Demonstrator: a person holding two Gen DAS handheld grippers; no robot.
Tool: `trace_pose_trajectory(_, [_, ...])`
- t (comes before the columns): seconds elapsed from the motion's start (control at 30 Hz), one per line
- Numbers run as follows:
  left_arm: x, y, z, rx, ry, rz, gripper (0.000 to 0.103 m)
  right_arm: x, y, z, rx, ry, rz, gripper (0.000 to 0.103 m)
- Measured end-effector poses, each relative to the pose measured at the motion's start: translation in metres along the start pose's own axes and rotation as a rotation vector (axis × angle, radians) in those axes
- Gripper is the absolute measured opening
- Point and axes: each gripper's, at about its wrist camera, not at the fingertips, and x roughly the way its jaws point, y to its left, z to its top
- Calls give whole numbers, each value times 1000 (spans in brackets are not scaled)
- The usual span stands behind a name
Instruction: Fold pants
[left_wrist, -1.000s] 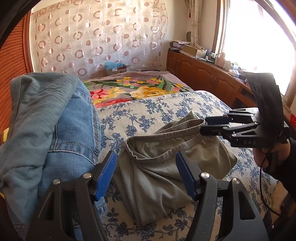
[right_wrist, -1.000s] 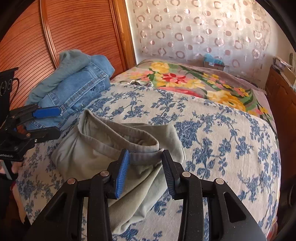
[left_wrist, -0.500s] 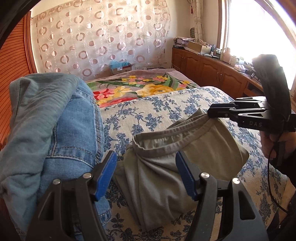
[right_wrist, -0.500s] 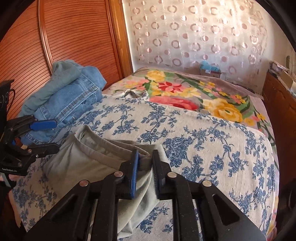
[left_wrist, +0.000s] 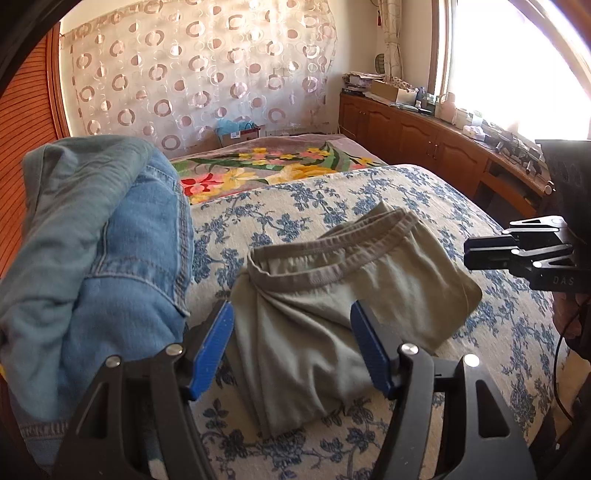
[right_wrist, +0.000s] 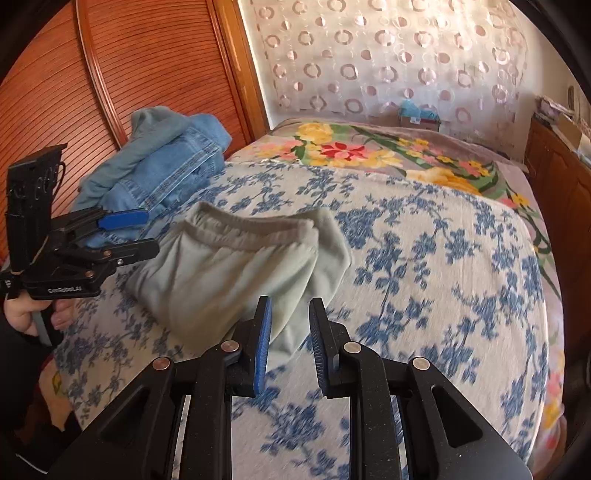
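- Right gripper (right_wrist: 288, 339): jaws parted a little, nothing held; waistband (left_wrist: 332, 258) pinched half a second ago, now released.
- Left gripper (left_wrist: 291, 347): jaws wide open, empty, hovering over the pants (left_wrist: 332, 317).
- Pants lie folded on the bed (right_wrist: 443, 266), just beside the denim pile (left_wrist: 96, 258).
- Fold judged laid down; smoothing or another fold likely next.

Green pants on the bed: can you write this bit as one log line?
green pants: folded, on bed | left gripper: open, empty | right gripper: open, empty
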Motion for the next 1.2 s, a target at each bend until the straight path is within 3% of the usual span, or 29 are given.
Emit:
trace_pose_trajectory(0.57, [-20,-8,-43,-35,32,13,65,8,29,-29,-11,39,-39,26])
trace_pose_trajectory(0.8, [-12,0,-53,-40,70,17,45,11,29,-31,-13,51,-34,24])
trace_pose_trajectory(0.93, [-6,3,-57,-44,94,10,39,12,28,-31,-7,48,-30,24])
trace_pose_trajectory(1.0, [-2,1,-58,-36,103,11,38,12,27,-31,-9,48,-25,20])
trace_pose_trajectory(1.07, [0,1,-58,-29,105,11,34,10,26,-31,-15,41,-17,9])
trace_pose_trajectory(1.2, [2,3,-56,-32,101,-3,29,0,23,-28,-22,3,-33,3])
